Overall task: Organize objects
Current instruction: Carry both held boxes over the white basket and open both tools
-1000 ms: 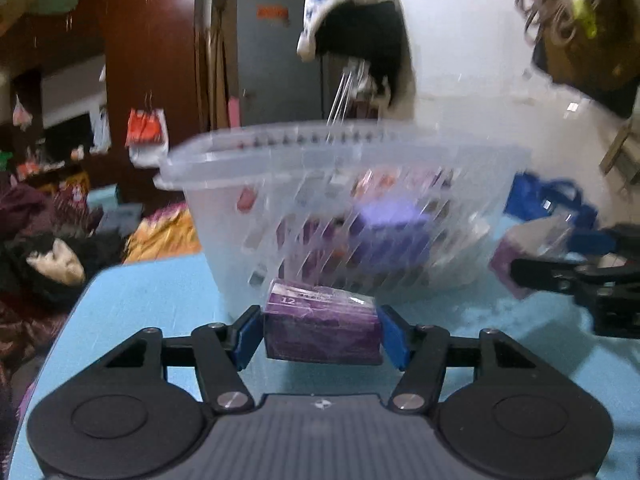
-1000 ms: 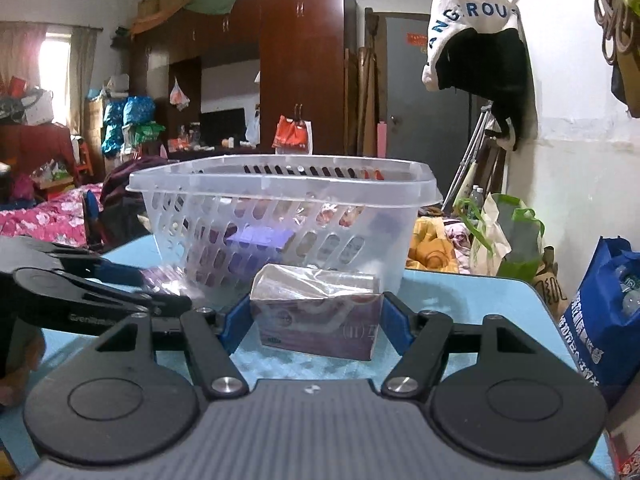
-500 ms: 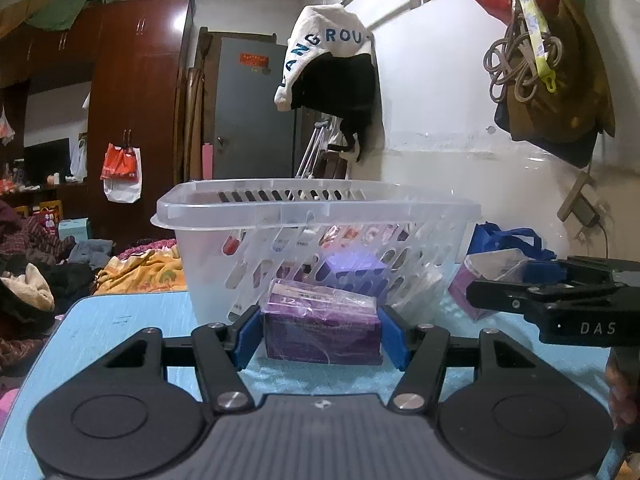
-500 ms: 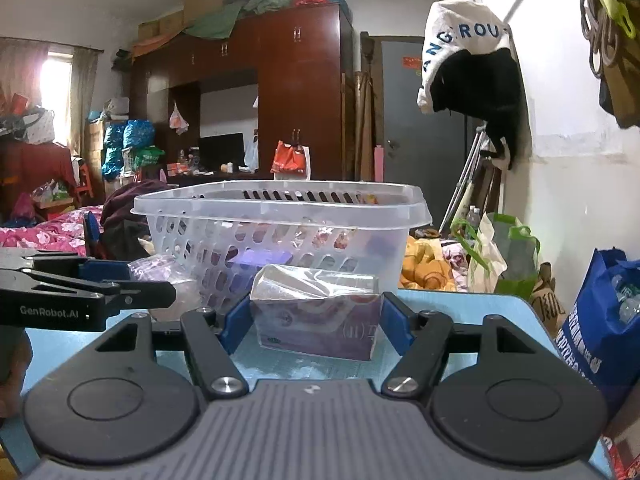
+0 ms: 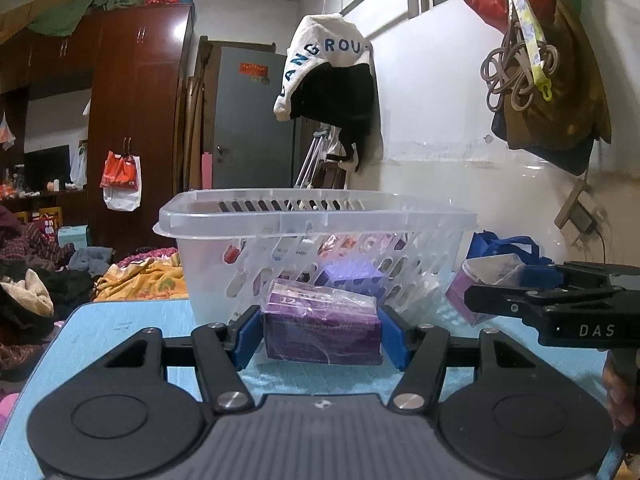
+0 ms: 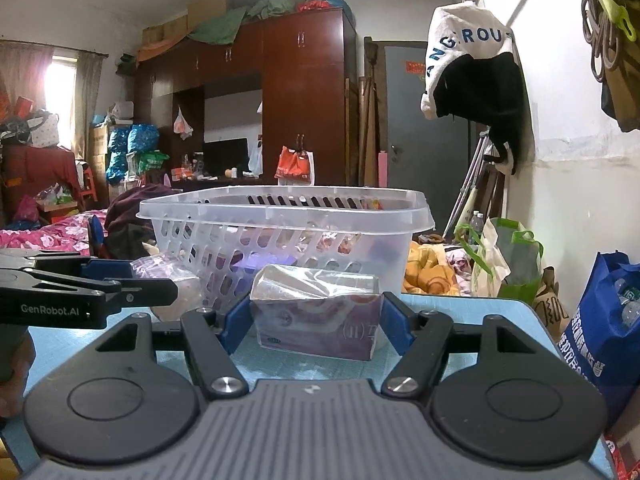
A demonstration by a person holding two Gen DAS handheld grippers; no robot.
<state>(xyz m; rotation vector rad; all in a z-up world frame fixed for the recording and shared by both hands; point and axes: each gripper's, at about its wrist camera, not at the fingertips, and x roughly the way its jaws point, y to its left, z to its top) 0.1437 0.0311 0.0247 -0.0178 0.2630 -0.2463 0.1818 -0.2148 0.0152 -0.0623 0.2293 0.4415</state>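
Note:
My left gripper is shut on a purple plastic-wrapped pack, its blue pads pressing both ends, low over the blue table. My right gripper is shut on a similar wrapped pack with a pinkish-purple print. Both point at a clear slotted plastic basket standing just ahead, with several small packets inside. In the left wrist view the right gripper reaches in from the right with its pack. In the right wrist view the left gripper comes in from the left.
The blue table's far edge runs just behind the basket. A white wall with hanging bags and a cap stands to the right. A blue bag and a green-and-white bag sit beyond the table on the right. Clothes are piled at the left.
The left wrist view has swung upward and sharpened from blur, so the basket sits lower and smaller in it. Both packs stay gripped. The right gripper has hardly moved.

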